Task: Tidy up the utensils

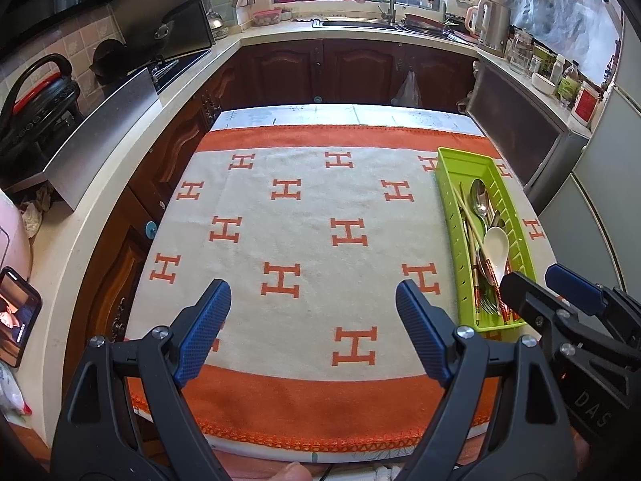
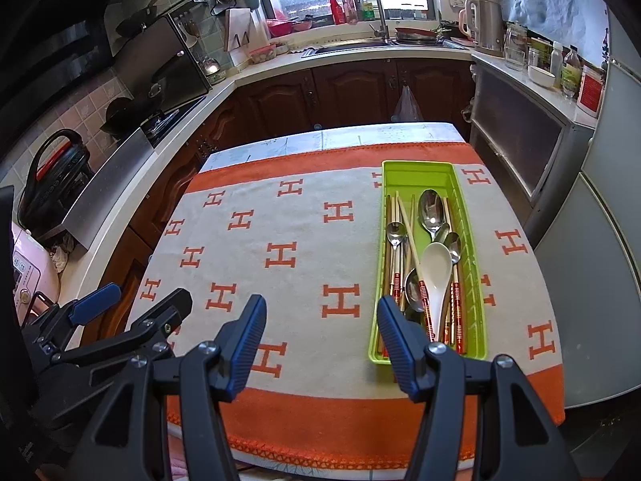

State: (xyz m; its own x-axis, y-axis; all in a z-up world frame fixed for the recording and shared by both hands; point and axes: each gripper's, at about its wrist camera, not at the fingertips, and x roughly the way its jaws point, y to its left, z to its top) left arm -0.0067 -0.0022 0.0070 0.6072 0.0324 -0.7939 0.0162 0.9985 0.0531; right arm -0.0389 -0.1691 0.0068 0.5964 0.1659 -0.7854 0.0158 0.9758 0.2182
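Nearest the lens, the left gripper (image 1: 313,308) stands with its blue-padded jaws spread wide and nothing between them, above the orange-and-white cloth (image 1: 304,208). The right gripper (image 2: 320,322) is likewise parted and empty at lower centre of its view. The green tray (image 2: 416,172), right of centre, holds steel spoons (image 2: 430,208), chopsticks (image 2: 408,220) and a white spoon (image 2: 436,264).
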